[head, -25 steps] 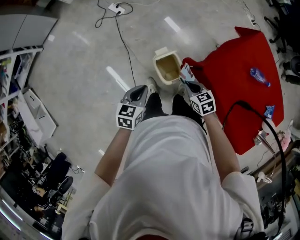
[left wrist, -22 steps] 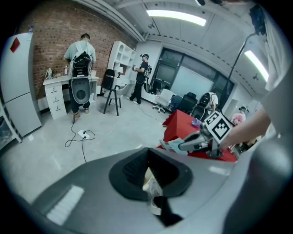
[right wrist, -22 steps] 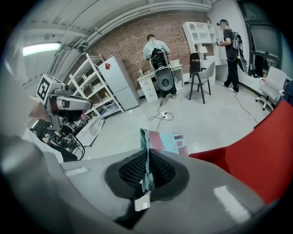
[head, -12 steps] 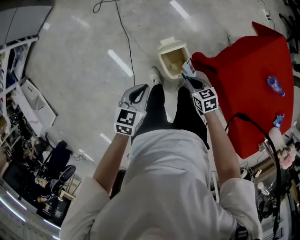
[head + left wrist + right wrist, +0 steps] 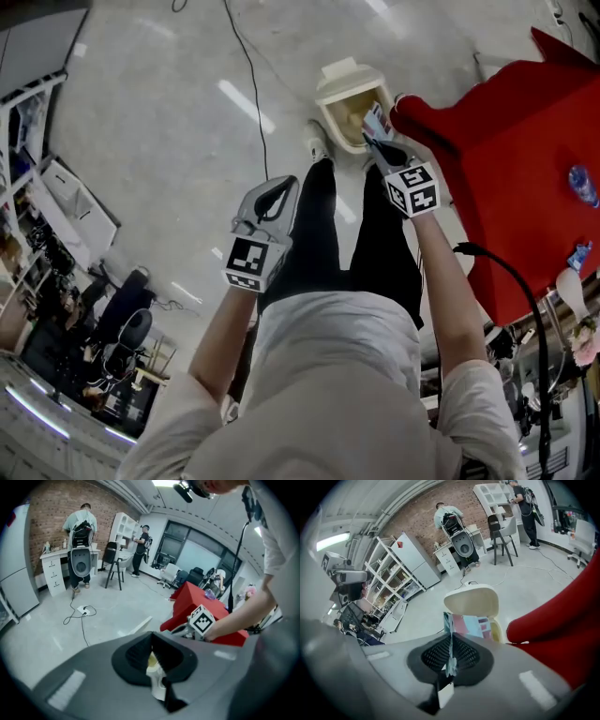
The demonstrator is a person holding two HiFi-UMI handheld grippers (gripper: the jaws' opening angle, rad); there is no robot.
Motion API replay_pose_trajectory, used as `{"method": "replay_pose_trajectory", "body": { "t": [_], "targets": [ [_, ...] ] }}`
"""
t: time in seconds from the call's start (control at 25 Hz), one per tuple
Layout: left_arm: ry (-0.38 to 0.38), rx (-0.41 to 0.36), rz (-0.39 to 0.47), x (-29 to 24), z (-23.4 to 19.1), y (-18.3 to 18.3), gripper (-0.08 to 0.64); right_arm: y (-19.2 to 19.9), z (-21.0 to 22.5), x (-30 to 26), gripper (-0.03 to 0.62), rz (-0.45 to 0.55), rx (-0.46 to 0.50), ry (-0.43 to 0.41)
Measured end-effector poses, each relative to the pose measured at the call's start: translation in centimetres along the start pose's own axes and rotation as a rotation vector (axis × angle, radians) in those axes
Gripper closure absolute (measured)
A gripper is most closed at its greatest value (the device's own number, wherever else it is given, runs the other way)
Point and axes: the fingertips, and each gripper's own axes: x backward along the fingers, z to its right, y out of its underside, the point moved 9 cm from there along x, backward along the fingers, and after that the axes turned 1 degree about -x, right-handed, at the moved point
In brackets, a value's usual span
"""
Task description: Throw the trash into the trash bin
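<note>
A cream trash bin stands on the floor with its lid tipped up. My right gripper is shut on a flat pink, blue and white wrapper. The wrapper sticks up from the jaws of the right gripper, just short of the bin's near rim. My left gripper hangs lower left, well away from the bin. In the left gripper view its jaws meet at the tips. A pale sliver shows in the slit behind them, and I cannot tell what it is.
A table under a red cloth stands right beside the bin, with a plastic bottle on it. The person's legs and a white shoe are between the grippers. A black cable runs across the floor. Shelves stand at the left.
Both grippers have sunk toward the floor. The right one has carried the wrapper closer to the bin's rim. The jaws of both look unchanged.
</note>
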Motion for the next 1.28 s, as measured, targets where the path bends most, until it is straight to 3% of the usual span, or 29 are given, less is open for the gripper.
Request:
{"method": "replay_pose_trajectory", "body": {
  "t": [0.6,0.64,0.72,0.76,0.92,1.28],
  "targets": [
    [0.061,0.038,-0.063,-6.4,0.9,6.5,0.555,6.7,5.0,-8.8,0.588,-0.014,-0.058,-0.039],
    [0.064,0.037,-0.067,-6.7,1.0,6.9,0.555,7.0,5.2,-9.2,0.564,-0.016,-0.074,-0.042],
    [0.068,0.035,-0.074,-7.1,1.3,7.3,0.555,7.5,5.6,-9.7,0.45,-0.016,-0.11,-0.049],
    [0.069,0.035,-0.075,-7.2,1.4,7.5,0.555,7.7,5.7,-9.7,0.434,-0.014,-0.121,-0.049],
    [0.07,0.04,-0.077,-6.9,2.3,7.7,0.555,8.1,5.3,-8.6,0.394,0.008,-0.115,-0.049],
    [0.062,0.04,-0.057,-6.5,3.0,7.0,0.555,7.6,4.5,-5.5,0.396,0.038,-0.106,-0.029]
  ]
}}
